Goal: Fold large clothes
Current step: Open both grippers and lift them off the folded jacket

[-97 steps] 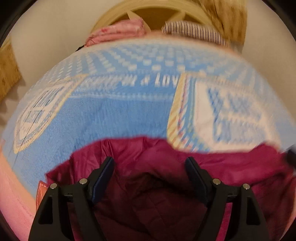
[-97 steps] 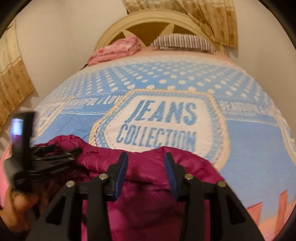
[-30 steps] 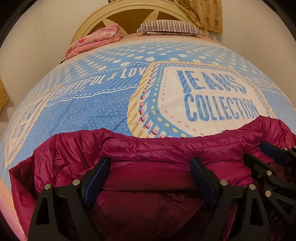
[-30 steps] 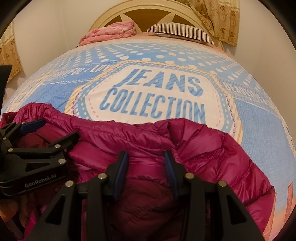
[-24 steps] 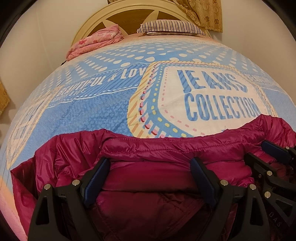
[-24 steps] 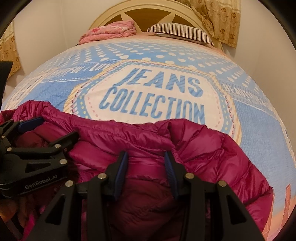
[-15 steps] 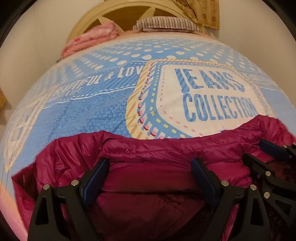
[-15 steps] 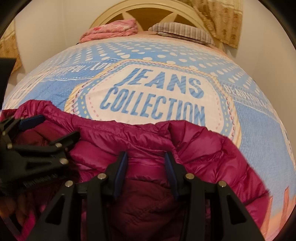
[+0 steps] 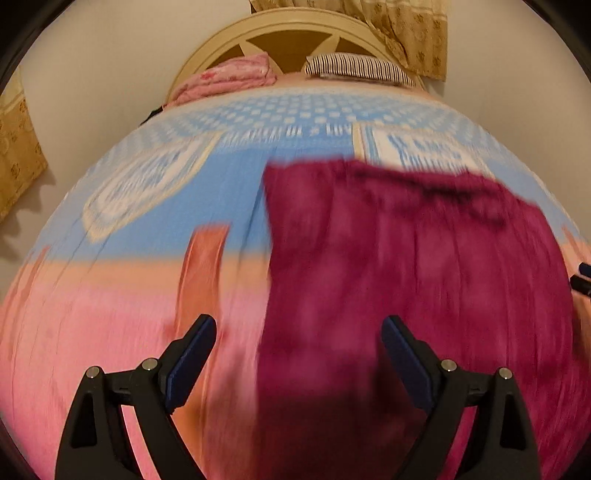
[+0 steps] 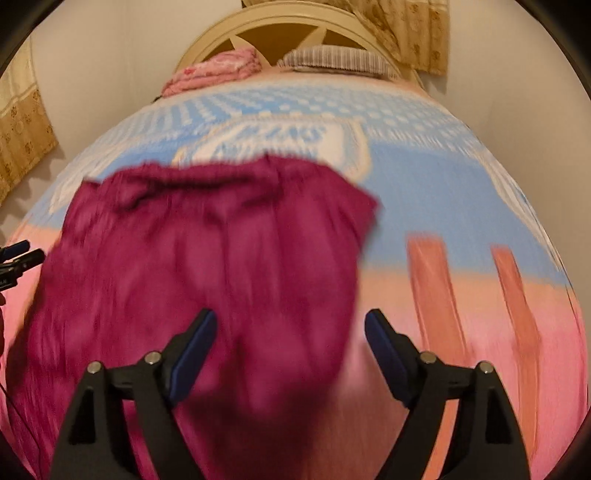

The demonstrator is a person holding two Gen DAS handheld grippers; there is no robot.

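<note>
A magenta puffer jacket (image 9: pixel 406 266) lies folded on the bed, blurred by motion; the right wrist view shows the jacket (image 10: pixel 207 258) left of centre. My left gripper (image 9: pixel 299 354) hovers open over the jacket's left edge, nothing between its pads. My right gripper (image 10: pixel 291 347) hangs over the jacket's right edge with its jaws opening wide, and the pads press on nothing. Each gripper shows at the edge of the other's view: the right gripper (image 9: pixel 581 278) at far right, the left gripper (image 10: pixel 18 254) at far left.
The bed cover (image 9: pixel 155 206) is blue with white print, pink toward the near edge. A folded pink blanket (image 9: pixel 229 77) and a striped pillow (image 9: pixel 358 68) lie by the cream headboard (image 9: pixel 295 35). Patterned curtains (image 9: pixel 410 33) hang at the back right and left.
Both grippers have pulled back from the jacket toward the bed's near edge. The right gripper's jaws, shut on the jacket before, have spread wide and let it go. The jacket now lies flatter.
</note>
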